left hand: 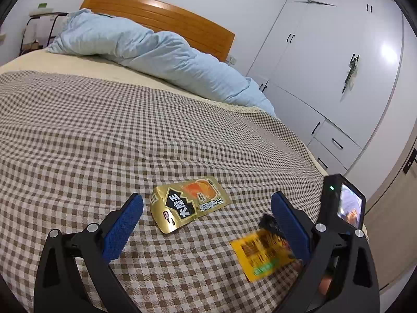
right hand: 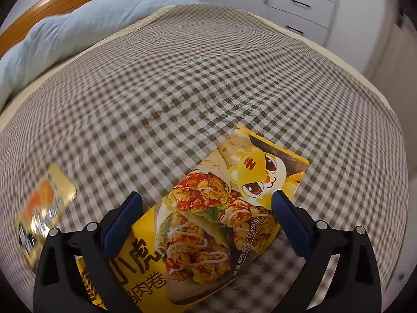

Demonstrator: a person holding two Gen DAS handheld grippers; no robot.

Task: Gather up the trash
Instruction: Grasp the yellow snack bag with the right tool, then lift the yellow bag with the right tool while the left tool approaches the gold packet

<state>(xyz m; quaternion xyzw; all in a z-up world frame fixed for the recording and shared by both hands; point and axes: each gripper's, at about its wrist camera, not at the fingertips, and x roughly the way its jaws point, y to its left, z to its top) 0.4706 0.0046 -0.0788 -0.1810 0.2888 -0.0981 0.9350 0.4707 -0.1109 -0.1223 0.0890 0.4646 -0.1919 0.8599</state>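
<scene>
A gold snack wrapper [left hand: 190,204] lies flat on the checked bed cover [left hand: 117,135], just ahead of my left gripper [left hand: 207,197], which is open with nothing between its fingers. A yellow food wrapper [right hand: 221,208] printed with a cartoon tiger spans the gap of my right gripper [right hand: 207,198], which is open wide; the wrapper's sides meet both fingers and it casts a shadow on the cover. The left wrist view shows this yellow wrapper [left hand: 263,255] blurred behind my right finger, beside the right gripper's camera body [left hand: 344,206]. The gold wrapper [right hand: 44,208] is blurred at the left.
A crumpled light blue duvet [left hand: 156,49] lies along the wooden headboard [left hand: 161,13]. White wardrobe doors and drawers [left hand: 338,65] stand past the bed's right edge. A small rack [left hand: 39,26] sits at the far left corner.
</scene>
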